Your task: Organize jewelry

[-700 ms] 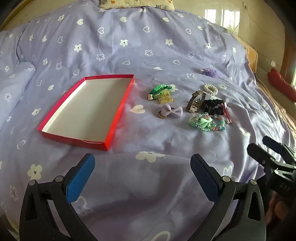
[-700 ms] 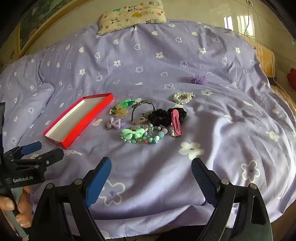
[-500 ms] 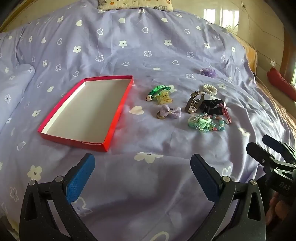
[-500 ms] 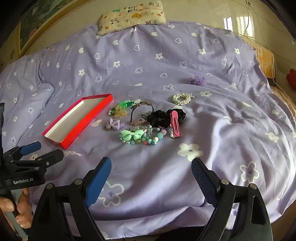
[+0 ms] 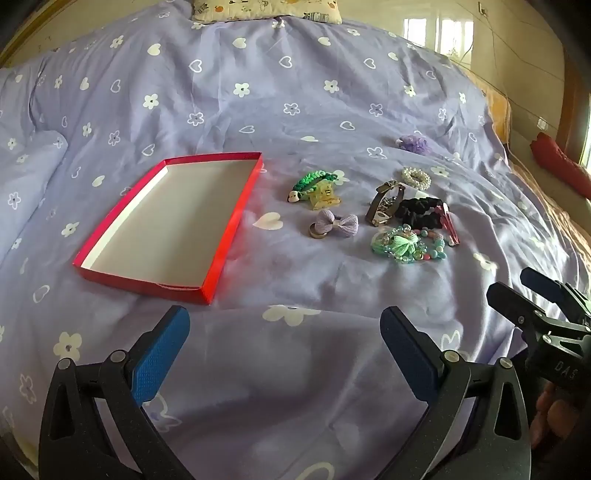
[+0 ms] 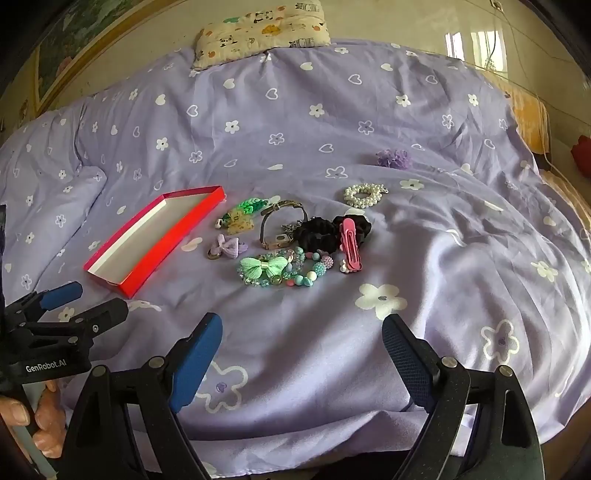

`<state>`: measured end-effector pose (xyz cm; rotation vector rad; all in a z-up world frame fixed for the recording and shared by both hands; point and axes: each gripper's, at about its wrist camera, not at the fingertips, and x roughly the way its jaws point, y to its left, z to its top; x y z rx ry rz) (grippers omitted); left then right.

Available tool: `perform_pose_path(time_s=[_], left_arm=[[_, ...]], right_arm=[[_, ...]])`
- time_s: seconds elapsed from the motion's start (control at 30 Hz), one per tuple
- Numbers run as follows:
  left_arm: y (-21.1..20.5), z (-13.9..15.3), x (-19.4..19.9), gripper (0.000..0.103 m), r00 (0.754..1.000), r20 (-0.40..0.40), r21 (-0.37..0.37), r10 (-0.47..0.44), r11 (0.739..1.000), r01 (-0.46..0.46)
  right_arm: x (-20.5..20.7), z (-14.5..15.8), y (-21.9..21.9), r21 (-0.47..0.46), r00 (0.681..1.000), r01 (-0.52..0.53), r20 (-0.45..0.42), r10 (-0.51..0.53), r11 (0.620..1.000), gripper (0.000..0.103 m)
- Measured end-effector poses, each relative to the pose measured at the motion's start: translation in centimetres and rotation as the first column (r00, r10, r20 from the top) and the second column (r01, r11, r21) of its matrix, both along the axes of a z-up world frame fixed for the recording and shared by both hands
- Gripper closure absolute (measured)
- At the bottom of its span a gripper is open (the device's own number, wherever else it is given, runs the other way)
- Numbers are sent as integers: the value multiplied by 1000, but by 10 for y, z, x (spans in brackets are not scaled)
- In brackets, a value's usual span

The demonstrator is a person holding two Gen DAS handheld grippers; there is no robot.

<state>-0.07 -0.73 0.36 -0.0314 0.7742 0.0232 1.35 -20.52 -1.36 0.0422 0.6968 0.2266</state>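
Observation:
An empty red tray [image 5: 225,232] [image 6: 155,262] lies on the purple bedspread. To its right lie a green braided clip [image 5: 312,179], a lilac bow [image 5: 338,223] [image 6: 229,245], a watch [image 5: 384,205] [image 6: 275,240], a black scrunchie [image 6: 319,232], a pink clip [image 6: 351,245], a green beaded bracelet [image 5: 406,245] [image 6: 280,267], a pearl band [image 6: 364,194] and a purple flower [image 6: 393,158]. My left gripper [image 5: 284,350] is open and empty near the bed's front edge. My right gripper [image 6: 301,354] is open and empty, short of the pile.
The purple bedspread [image 5: 295,92] has folds and a raised ridge at the left. A patterned pillow [image 6: 258,31] lies at the head. A red object [image 5: 557,166] sits off the bed at the far right. The other gripper shows in each view's lower corner.
Both views have crept slightly forward and down, so the tray and jewelry sit a little lower in frame. Both grippers stay open and nothing on the bed has moved.

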Motion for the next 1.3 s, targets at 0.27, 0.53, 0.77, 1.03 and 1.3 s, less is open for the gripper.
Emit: perform_pose_path(time_s=[0.27,0.53,0.77,1.03,1.3], left_arm=[[-1,2,-1,0,1000,24,5,1,1000,-1],[-3,3,-2,0,1000,29,10,-8,1000,8],[-3,3,-2,0,999,31,10,-8,1000,8],[-3,3,-2,0,999,31,11,-8,1000,8],[-3,3,-2,0,999,32,12,-7,1000,7]], right_arm=[[-1,2,-1,3,1000,2,12,-2,1000,13],[-2,6,-1,3,1000,5,18,-5,1000,13],[-2,6,-1,5,1000,2,12,-2,1000,13],[-3,6,0,6,1000,1,12,-1,1000,13],[-3,8,1,8,1000,1,12,-2,1000,13]])
